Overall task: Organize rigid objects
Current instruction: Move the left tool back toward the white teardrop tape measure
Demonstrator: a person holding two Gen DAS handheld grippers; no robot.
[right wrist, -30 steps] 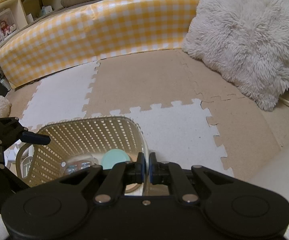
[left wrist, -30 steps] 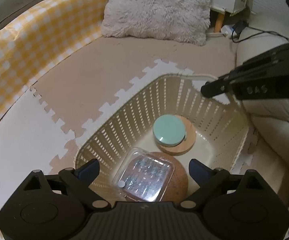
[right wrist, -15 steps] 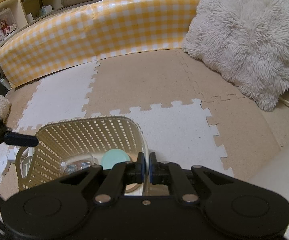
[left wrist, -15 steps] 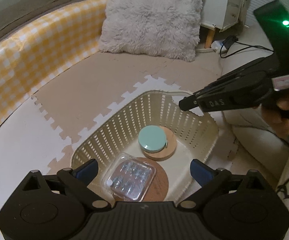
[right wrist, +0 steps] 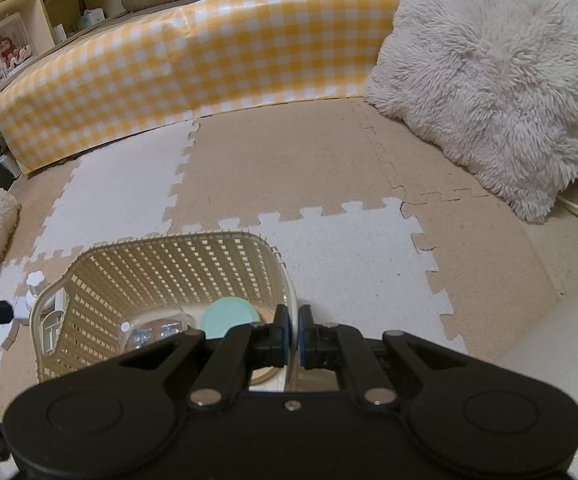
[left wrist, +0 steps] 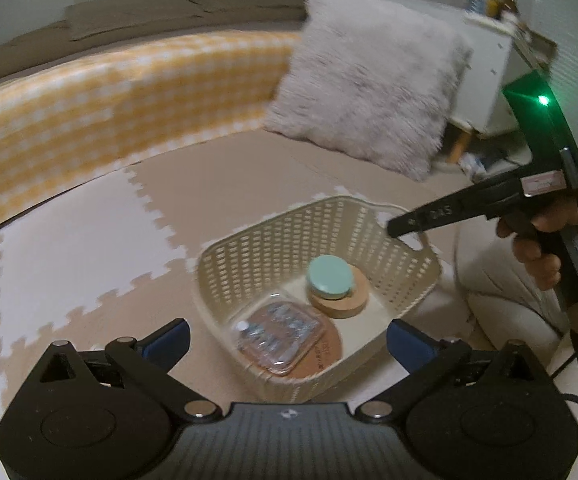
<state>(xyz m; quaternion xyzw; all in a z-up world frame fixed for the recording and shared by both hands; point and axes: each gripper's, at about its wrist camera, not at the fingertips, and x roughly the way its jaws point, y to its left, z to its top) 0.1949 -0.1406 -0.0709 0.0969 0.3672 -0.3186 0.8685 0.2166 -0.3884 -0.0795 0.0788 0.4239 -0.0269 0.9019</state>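
**Basket held by its rim on the foam mat**

Basket (left wrist: 249, 252), cream and perforated, sits on a floor of interlocking beige and white foam mat tiles (right wrist: 281, 152). Behind the mat runs a yellow checked bumper (right wrist: 193, 52), with a shaggy white cushion (right wrist: 501, 68) leaning beside it.

Right gripper (right wrist: 293, 334) has its 2 blue-padded fingers pressed together on the basket's near rim, pinching the wall between them; in the left wrist view its black tip meets the rim by a handle cut-out, with the person's hand (left wrist: 545, 252) on the grip. Left gripper (left wrist: 288, 340) hovers above the basket with its 2 fingers spread wide and nothing between them.

Inside the basket lie 4 things: a round cork coaster (left wrist: 331, 350) on the floor, a clear plastic box (left wrist: 277, 336) of small metal parts resting on top of it, a wooden disc (left wrist: 347, 298) just beside them, and a mint-green round lid (left wrist: 329, 276) on that disc.
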